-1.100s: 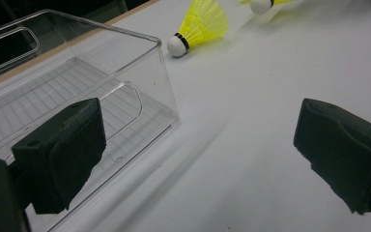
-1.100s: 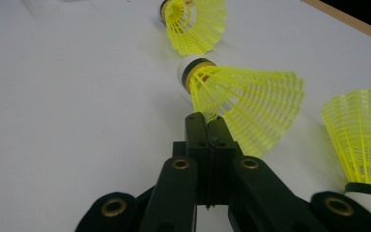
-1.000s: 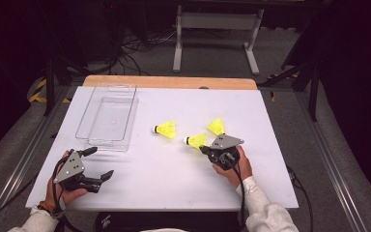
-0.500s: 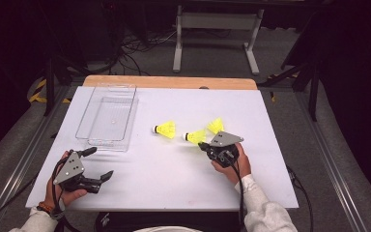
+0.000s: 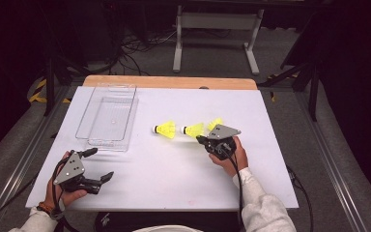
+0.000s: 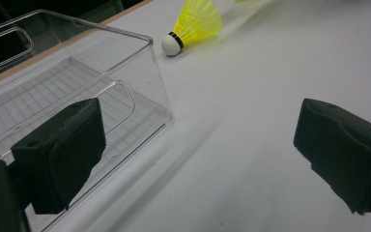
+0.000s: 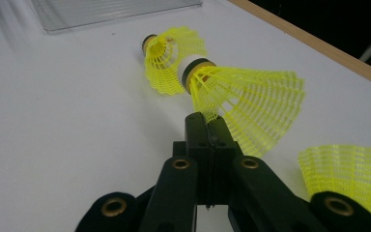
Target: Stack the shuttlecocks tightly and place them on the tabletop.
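A white surface (image 5: 174, 179) seen from above, with a person's forearms coming in from the six o'clock edge, each hand holding a hand-held gripper. The right hand-held gripper (image 5: 202, 139) sits right of centre, at about four o'clock from the middle of the surface, pointing toward ten o'clock. Its jaws are pressed together and pinch the edge of the yellow mesh skirt of the middle shuttlecock (image 5: 193, 129), whose white, dark-banded cork end points toward nine o'clock; in the right gripper view the same shuttlecock (image 7: 241, 101) fans out just beyond the closed tips. A second shuttlecock (image 5: 164, 129) lies on its side just beside it at nine o'clock, cork end also pointing to nine o'clock, and from the gripper's own camera it (image 7: 171, 60) sits right behind the held one, whether touching it cannot be told. A third shuttlecock (image 5: 215, 123) lies close by at one o'clock of the gripper, partly hidden behind its grey plate. The left hand-held gripper (image 5: 102, 165) rests near the seven o'clock corner of the surface, jaws spread wide with nothing between them, aimed toward three o'clock. A clear plastic box (image 5: 107, 121) stands at about ten o'clock on the surface, just beyond the left gripper, well apart from the shuttlecocks.
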